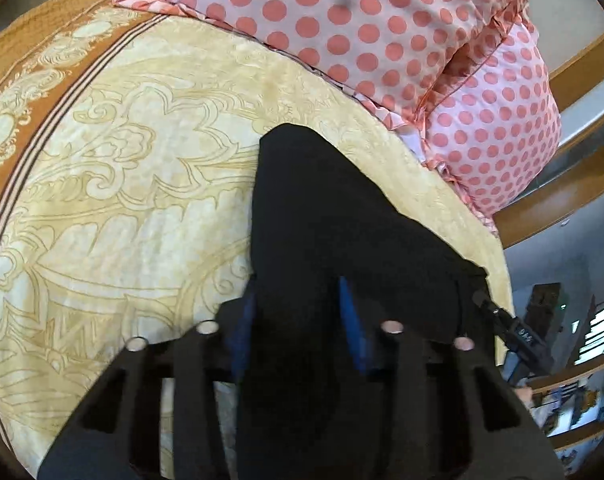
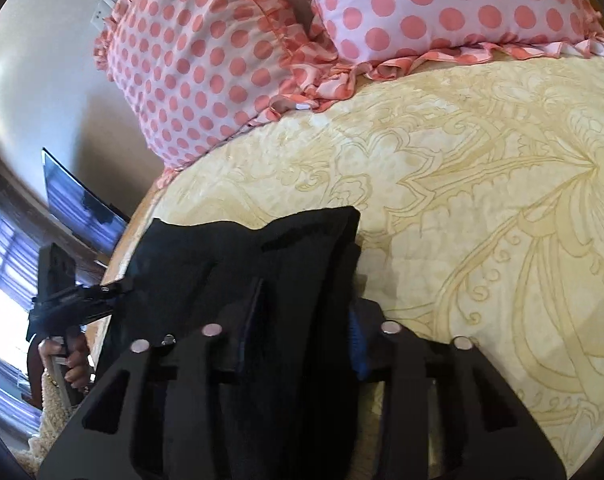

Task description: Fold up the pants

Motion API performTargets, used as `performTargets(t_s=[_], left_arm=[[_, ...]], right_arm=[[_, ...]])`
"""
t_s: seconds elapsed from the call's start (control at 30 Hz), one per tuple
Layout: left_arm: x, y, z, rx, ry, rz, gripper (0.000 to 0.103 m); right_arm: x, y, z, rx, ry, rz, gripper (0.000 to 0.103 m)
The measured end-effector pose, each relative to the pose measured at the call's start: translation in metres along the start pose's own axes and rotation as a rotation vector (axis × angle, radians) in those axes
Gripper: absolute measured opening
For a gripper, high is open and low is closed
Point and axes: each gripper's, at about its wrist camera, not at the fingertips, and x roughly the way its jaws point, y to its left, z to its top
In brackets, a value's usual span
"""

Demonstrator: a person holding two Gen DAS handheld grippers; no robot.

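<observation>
The black pants (image 1: 326,216) lie on the bed, near the edge that has the window side of the room beyond it, with the polka-dot pillows (image 1: 382,32) past them towards the head of the bed. They are so dark that I can make out almost no seams or folds; I cannot tell waistband from leg, and the nearer part of the cloth disappears under my own tools.

My left gripper (image 1: 302,308) has its blue pads closed in on a bunch of that black fabric, pressed from both sides. Its fingertips are swallowed by the cloth, so I only see slivers of blue. My right gripper (image 2: 302,312) likewise pinches a thick fold of the pants (image 2: 241,248), the cloth heaped over and between its fingers and hiding their ends.

In the right wrist view, my left hand (image 2: 67,360) on its tool's handle shows at the left, off the bed's edge, blurred. In the left wrist view, the other tool (image 1: 514,332) peeks out beside the pants at the right, mostly cut off.

The yellow patterned bedspread (image 1: 121,200) lies flat around the pants, with a brown striped border (image 1: 41,120) towards the far left edge. The pillows (image 2: 221,60) are cut by the frame's top. Beyond the bed, a dark screen (image 2: 77,204) and bright window are smeared.
</observation>
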Motion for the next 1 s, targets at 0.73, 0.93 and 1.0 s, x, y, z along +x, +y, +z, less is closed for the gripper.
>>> performTargets(t_s=[0.73, 0.93, 1.0], left_arm=[[0.063, -0.032, 0.093, 0.000, -0.059, 0.115, 0.025], [-0.003, -0.049, 0.045, 0.134, -0.231, 0.091, 0.068], [-0.022, -0.068, 0.013, 0.224, -0.256, 0.019, 0.073]], right_arm=[[0.036, -0.007, 0.090, -0.043, -0.039, -0.258, 0.028], [-0.025, 0.039, 0.048, -0.135, -0.160, -0.232, 0.057], [-0.028, 0.061, 0.019, -0.198, -0.138, -0.171, 0.057]])
